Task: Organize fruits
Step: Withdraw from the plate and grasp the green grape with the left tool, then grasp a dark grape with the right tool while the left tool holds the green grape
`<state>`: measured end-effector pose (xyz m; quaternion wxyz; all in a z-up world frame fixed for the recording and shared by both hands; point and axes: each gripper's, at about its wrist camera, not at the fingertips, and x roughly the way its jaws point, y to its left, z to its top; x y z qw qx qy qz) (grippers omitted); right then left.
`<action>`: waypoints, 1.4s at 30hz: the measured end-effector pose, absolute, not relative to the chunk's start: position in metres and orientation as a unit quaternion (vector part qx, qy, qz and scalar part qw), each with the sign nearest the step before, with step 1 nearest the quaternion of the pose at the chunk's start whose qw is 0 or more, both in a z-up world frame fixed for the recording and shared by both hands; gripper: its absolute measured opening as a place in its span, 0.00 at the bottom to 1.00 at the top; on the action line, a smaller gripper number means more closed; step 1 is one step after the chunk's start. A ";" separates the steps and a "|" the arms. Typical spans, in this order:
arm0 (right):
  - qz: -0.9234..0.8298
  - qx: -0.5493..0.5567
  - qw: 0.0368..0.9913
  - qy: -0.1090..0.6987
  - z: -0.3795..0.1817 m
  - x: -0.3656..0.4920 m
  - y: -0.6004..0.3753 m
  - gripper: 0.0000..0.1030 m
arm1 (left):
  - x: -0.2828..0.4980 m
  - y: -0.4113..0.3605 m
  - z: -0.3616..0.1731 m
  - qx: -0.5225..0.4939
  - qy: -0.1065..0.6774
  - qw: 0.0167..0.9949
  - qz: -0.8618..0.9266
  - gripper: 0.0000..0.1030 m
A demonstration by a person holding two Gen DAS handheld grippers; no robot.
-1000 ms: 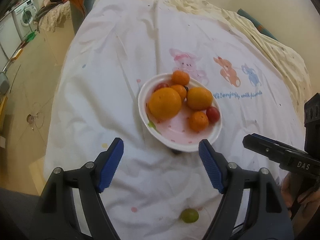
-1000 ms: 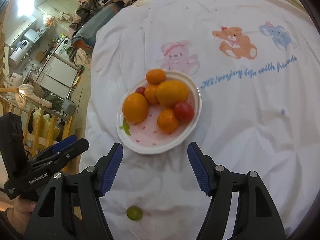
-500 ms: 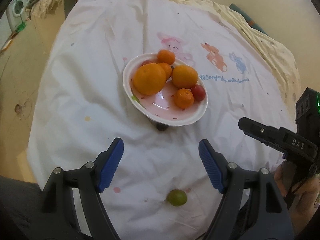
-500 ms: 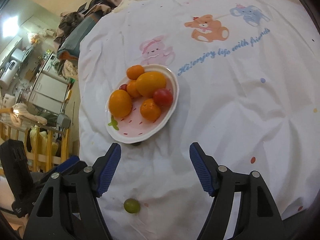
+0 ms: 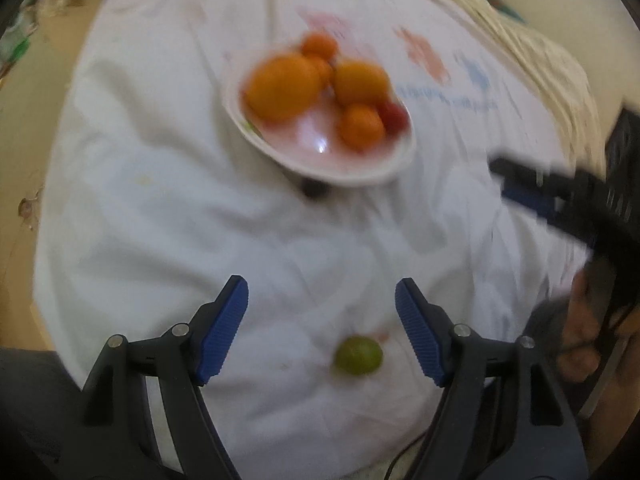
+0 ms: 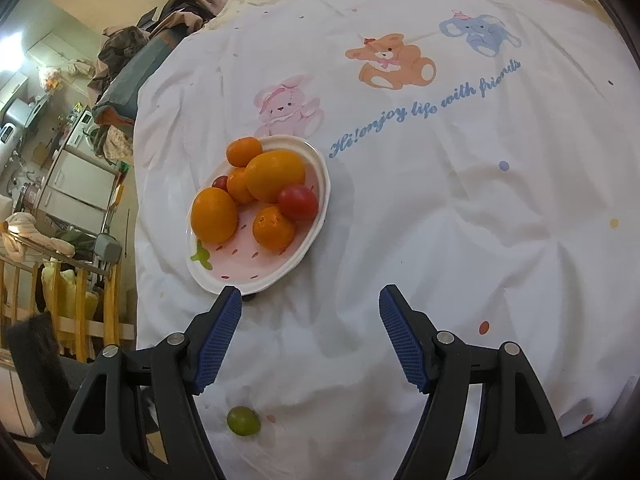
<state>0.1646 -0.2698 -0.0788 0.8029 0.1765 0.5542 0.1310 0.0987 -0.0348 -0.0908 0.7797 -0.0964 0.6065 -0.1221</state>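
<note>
White cartoon-print sheet (image 6: 440,220); clothes pile (image 6: 136,52) (far end); white cabinets (image 6: 76,184) left

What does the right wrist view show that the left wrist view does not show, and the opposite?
Only the right wrist view shows the kitchen and the sharp bear print. Only the left wrist view shows the right tool and the hand holding it. Both show the plate of fruit, the green fruit alone on the white cloth, and an open tool in front.

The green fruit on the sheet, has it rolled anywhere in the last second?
No. The green fruit keeps its gap below the plate; only the cameras shifted.
</note>
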 end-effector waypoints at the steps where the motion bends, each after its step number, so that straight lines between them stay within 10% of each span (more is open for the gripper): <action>1: 0.131 0.171 0.806 0.551 -0.077 0.164 -0.269 0.72 | 0.096 -0.043 -0.095 -0.086 0.614 0.773 -0.133 0.69; 18: 0.123 0.191 0.811 0.539 -0.069 0.166 -0.279 0.72 | 0.066 -0.098 -0.124 0.056 0.652 0.731 -0.192 0.27; 42: 0.166 0.101 0.758 0.622 -0.133 0.177 -0.185 0.71 | 0.121 0.034 -0.084 -0.144 0.588 0.796 0.016 0.26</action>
